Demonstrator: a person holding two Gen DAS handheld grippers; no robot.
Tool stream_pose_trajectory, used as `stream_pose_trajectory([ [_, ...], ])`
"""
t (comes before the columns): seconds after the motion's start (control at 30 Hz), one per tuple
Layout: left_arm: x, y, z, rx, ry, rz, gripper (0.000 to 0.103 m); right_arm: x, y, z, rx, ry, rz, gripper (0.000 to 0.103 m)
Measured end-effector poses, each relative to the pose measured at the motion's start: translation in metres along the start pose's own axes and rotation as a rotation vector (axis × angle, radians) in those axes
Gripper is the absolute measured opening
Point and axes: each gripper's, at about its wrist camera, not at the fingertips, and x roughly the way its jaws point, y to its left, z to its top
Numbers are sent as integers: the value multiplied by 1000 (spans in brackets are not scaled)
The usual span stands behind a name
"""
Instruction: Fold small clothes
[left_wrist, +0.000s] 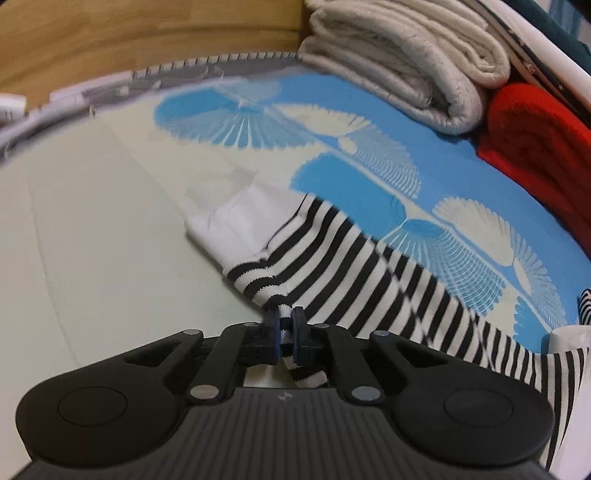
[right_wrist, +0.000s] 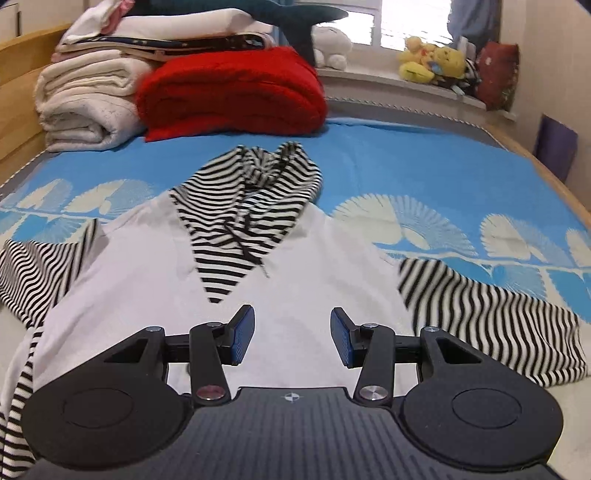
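A small white hoodie with black-and-white striped hood and striped sleeves lies flat on the blue patterned bedsheet. In the left wrist view one striped sleeve with a white cuff runs across the sheet. My left gripper is shut on the edge of that sleeve near the cuff, striped cloth pinched between its blue pads. My right gripper hovers open over the hoodie's white body, nothing between its fingers. The other striped sleeve spreads out to the right.
Folded white blankets and a red blanket are stacked at the head of the bed, also seen as white blankets and red blanket. Plush toys sit on the windowsill. A wooden bed frame borders the mattress.
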Motion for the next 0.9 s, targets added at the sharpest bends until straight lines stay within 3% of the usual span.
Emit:
stream_pose_trajectory([
  [0.07,-20,-20,5,76,-67,-6,4,3,-7,-1,26,15,-14,42],
  [0.13,-47,-45,8,121,-126,-73,4,5,-13,-2,44,39,-17,21],
  [0.27,-111,-109,-3,235,-202,-283,4,7,-23,-6,83,86,-23,15],
  [0.37,-164,-164,-31,377,-221,-487,4,9,-32,-9,120,119,-21,15],
  [0.43,-193,-197,-52,465,-165,-630,5,12,-40,-9,168,144,-15,15],
  [0.53,-226,-235,-76,557,13,-834,17,15,-53,-9,256,174,2,16],
  [0.57,-236,-240,-78,577,32,-863,18,16,-56,-9,285,182,7,16],
  [0.63,-251,-243,-74,569,20,-819,20,17,-61,-8,335,191,17,16],
  [0.73,-248,-227,-57,414,61,-653,25,16,-61,-4,368,178,37,16],
  [0.8,-238,-215,-54,338,63,-583,28,16,-56,-2,372,171,51,16],
  [0.87,-220,-202,-60,316,48,-513,28,18,-48,-1,369,166,80,16],
  [0.9,-206,-201,-63,340,83,-447,28,20,-43,0,370,164,99,16],
])
